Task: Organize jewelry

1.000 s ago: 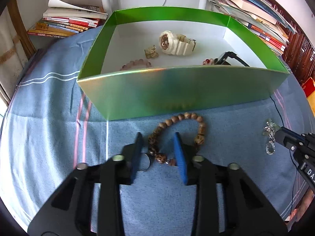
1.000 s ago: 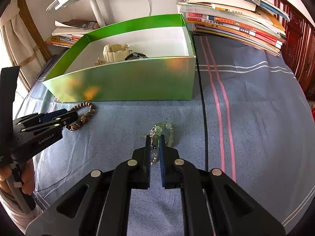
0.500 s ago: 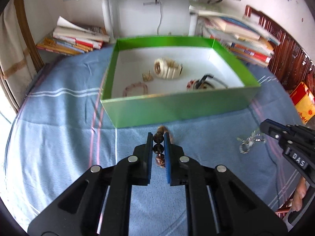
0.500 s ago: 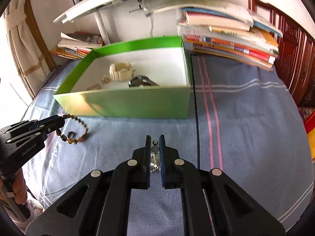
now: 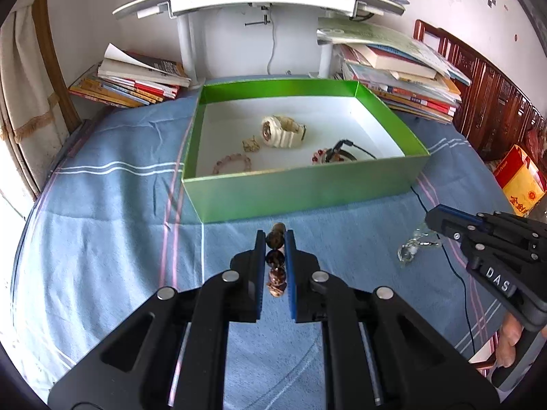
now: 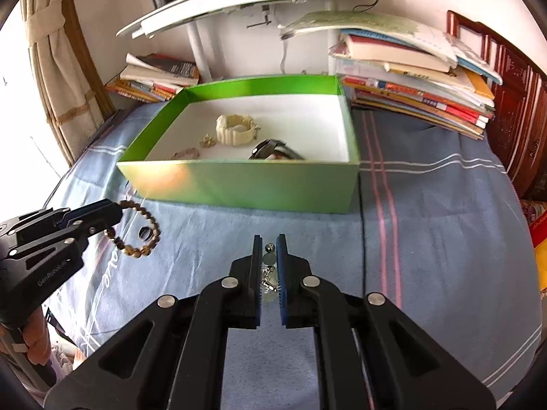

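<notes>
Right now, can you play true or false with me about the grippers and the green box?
1. The left gripper is shut on the bead bracelet. True.
2. The cream watch lies on the blue cloth outside the box. False: it lies inside the green box.
3. The right gripper holds a silvery trinket. True.
4. The green box has a lid on it. False: it is open on top, and the pink bracelet shows inside.
5. Both grippers are inside the box. False: both are in front of it, over the blue cloth.
</notes>
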`<action>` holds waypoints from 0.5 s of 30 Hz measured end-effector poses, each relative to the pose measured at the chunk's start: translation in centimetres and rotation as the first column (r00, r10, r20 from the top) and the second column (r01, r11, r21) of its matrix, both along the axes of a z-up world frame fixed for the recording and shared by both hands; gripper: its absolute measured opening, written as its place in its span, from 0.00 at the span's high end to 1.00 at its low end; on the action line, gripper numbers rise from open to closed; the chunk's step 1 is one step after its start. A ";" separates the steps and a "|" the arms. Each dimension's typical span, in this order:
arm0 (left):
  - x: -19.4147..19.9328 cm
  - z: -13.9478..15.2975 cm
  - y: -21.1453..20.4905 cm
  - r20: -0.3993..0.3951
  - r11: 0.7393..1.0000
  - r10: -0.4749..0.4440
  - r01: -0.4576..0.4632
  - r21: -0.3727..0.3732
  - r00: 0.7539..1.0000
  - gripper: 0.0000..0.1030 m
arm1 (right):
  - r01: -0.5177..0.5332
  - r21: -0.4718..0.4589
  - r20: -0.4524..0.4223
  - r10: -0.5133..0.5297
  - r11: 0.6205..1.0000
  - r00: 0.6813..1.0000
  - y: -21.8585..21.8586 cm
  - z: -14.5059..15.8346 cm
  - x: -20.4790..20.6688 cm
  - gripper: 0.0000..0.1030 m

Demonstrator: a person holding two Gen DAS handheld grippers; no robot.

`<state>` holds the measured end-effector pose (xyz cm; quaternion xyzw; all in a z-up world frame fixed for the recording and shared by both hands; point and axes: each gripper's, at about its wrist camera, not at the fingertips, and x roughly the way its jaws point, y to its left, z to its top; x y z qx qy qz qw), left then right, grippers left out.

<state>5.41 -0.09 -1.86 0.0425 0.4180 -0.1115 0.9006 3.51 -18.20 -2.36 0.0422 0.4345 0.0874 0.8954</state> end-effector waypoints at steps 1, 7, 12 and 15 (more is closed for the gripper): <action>0.0 -0.2 0.0 -0.005 1.000 0.001 -0.001 0.002 1.000 0.89 | -0.010 0.003 -0.005 0.010 1.000 1.000 0.3 -0.2 0.0 0.92; -0.1 -1.9 0.1 -0.048 1.000 0.008 -0.008 0.005 0.999 0.89 | -0.041 0.012 -0.025 0.041 0.999 0.999 1.6 -0.9 -0.3 0.92; -0.7 -4.2 0.7 -0.102 1.000 0.019 -0.017 0.019 0.995 0.89 | -0.012 -0.029 -0.101 0.009 1.000 0.995 0.5 -3.2 -0.9 0.91; -1.4 -5.0 1.1 -0.118 0.999 0.020 -0.016 0.032 0.993 0.89 | 0.017 -0.052 -0.129 -0.024 0.998 0.991 -0.6 -4.2 -1.6 0.77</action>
